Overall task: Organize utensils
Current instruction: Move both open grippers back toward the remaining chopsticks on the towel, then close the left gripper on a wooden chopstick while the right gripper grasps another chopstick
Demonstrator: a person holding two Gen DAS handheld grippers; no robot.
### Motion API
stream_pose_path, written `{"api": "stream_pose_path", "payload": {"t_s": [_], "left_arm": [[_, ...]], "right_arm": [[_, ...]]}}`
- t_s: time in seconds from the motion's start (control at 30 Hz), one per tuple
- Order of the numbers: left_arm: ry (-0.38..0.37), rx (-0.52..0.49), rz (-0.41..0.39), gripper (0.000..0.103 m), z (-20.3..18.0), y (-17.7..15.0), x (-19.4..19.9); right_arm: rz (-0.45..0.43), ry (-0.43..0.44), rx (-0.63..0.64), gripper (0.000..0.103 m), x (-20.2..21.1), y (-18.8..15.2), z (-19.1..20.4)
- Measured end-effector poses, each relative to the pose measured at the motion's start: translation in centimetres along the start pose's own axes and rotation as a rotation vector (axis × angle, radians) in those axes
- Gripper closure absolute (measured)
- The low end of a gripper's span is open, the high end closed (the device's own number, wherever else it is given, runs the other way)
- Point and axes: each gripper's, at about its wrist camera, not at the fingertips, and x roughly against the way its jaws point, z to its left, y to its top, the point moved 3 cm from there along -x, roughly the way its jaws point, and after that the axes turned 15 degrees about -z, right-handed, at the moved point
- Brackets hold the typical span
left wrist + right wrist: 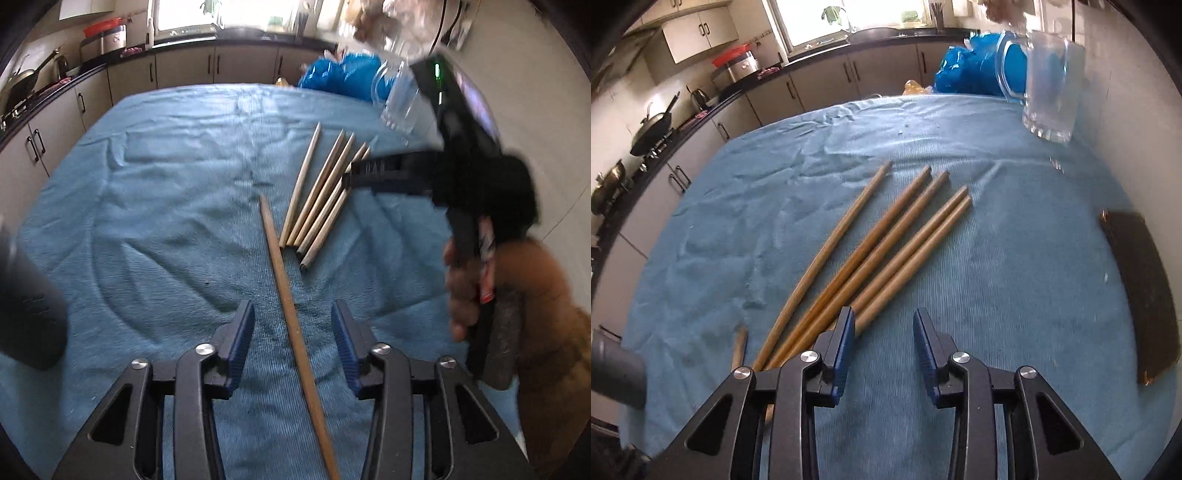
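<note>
A single wooden chopstick (284,280) lies on the blue cloth (166,206) and runs between the blue pads of my left gripper (293,317). The jaws are open and neither pad touches it. Several more chopsticks (317,199) lie fanned out beyond it. My right gripper (354,173), held by a hand (461,291), hovers over that bundle's far ends. In the right wrist view the right gripper (884,321) is open over bare cloth, its left finger (846,332) above the near ends of the fanned chopsticks (886,251). A clear glass mug (1052,88) stands at the far right.
A dark flat board (1141,295) lies along the table's right edge by the wall. A blue plastic bag (964,70) sits behind the table. A dark cylinder (26,306) stands at the near left. Kitchen counters with pans (653,125) run along the left and back.
</note>
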Motion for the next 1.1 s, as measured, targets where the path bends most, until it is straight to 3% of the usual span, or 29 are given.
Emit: {"api": "stream_pose_path", "payload": {"t_s": [0.03,0.2,0.43,0.53,0.63,0.77,0.9,0.97,1.03,1.1], "left_arm": [[0.005,-0.005,0.02,0.079,0.0,-0.2,-0.6],[0.03,-0.004,0.012,0.079,0.3,0.2,-1.3],[0.032,-0.035,0.0,0.075,-0.1,0.6,-1.8],[-0.003,0.055,0.016,0.075,0.6,0.6,-1.5],[-0.048,0.117,0.004,0.075,1.2,0.8,-0.7],[-0.072,0.062,0.014,0.068,-0.3,0.5,-1.1],[-0.027,-0.021,0.003,0.067,-1.3,0.2,-1.6],[-0.006,-0.064,0.0,0.07,-1.5,0.0,-1.3],[0.014,-0.091,0.002,0.084,-1.4,0.0,-1.2],[0.039,-0.116,0.001,0.089,-0.9,0.0,-1.1]], "right_arm": [[-0.001,-0.018,0.01,0.068,0.0,0.1,0.1],[0.013,-0.101,0.1,0.068,-0.5,0.9,0.4],[0.081,-0.101,0.056,0.072,-0.8,0.7,-0.6],[0.083,-0.061,-0.118,0.074,-0.6,1.3,-2.1],[0.094,-0.056,-0.086,0.074,-0.7,1.1,-1.9],[0.095,-0.035,-0.083,0.074,-0.9,1.2,-1.0],[0.102,-0.077,-0.034,0.075,-1.8,1.9,0.8],[0.119,-0.114,0.001,0.075,-2.1,2.3,1.4],[0.127,-0.119,0.011,0.075,-2.0,2.2,1.3],[0.124,-0.127,0.032,0.075,-1.4,1.8,0.8]]}}
